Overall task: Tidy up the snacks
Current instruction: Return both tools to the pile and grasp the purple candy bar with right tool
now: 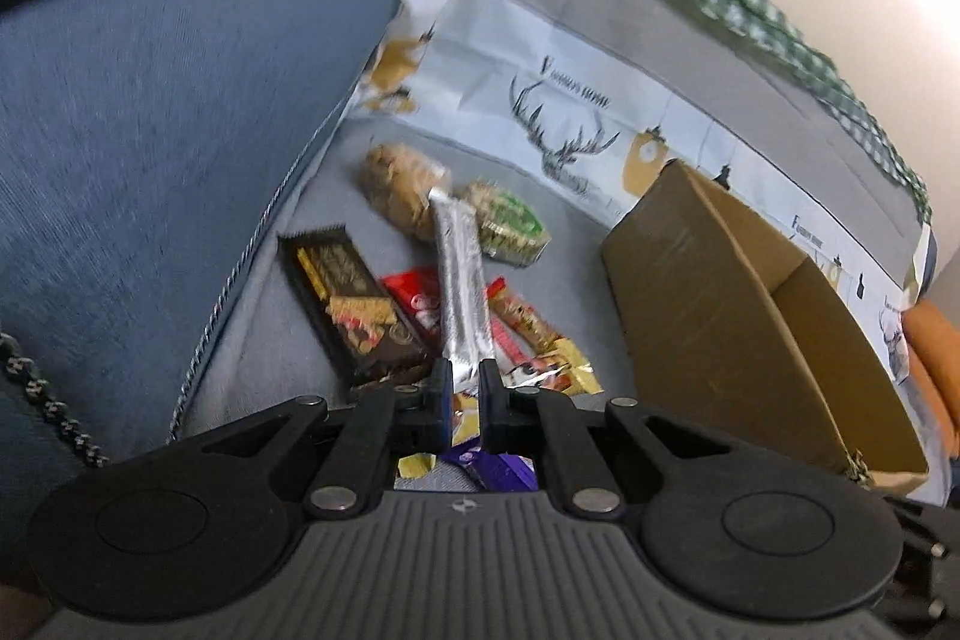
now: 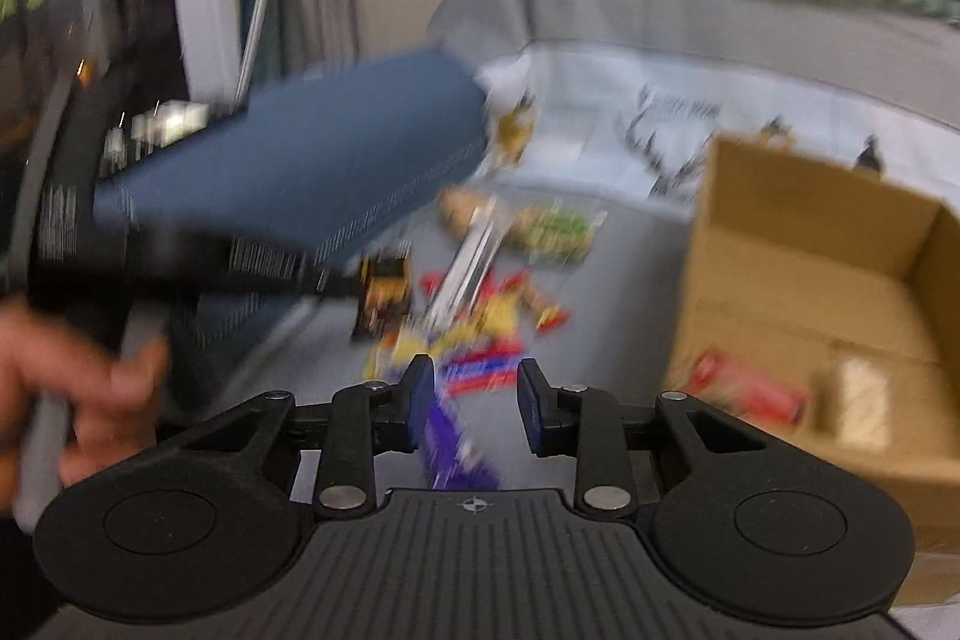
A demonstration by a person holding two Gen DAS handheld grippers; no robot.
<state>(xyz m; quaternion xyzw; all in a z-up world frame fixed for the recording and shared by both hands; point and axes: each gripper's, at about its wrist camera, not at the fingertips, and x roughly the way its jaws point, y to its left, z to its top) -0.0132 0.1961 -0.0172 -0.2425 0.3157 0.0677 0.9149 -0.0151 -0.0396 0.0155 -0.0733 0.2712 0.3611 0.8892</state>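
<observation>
A pile of snacks lies on the grey sofa seat [image 1: 576, 244]. My left gripper [image 1: 465, 370] is shut on the near end of a long silver bar [image 1: 459, 280], which points away over the pile. Around it lie a dark chocolate bar [image 1: 348, 298], a red packet [image 1: 414, 298], a brown snack [image 1: 402, 187] and a green one [image 1: 510, 223]. In the blurred right wrist view my right gripper [image 2: 474, 370] hovers over the pile with its jaws apart. A purple packet [image 2: 453, 448] runs along its left finger, not pinched. The open cardboard box [image 2: 780, 292] holds a red packet [image 2: 750, 391] and a pale one [image 2: 861, 400].
A blue cushion [image 1: 150, 130] bounds the seat on the left. The cardboard box [image 1: 690, 292] stands to the right of the pile. A printed cloth with deer [image 1: 564, 130] lines the sofa back. A person's hand [image 2: 78, 382] holds the left gripper's handle.
</observation>
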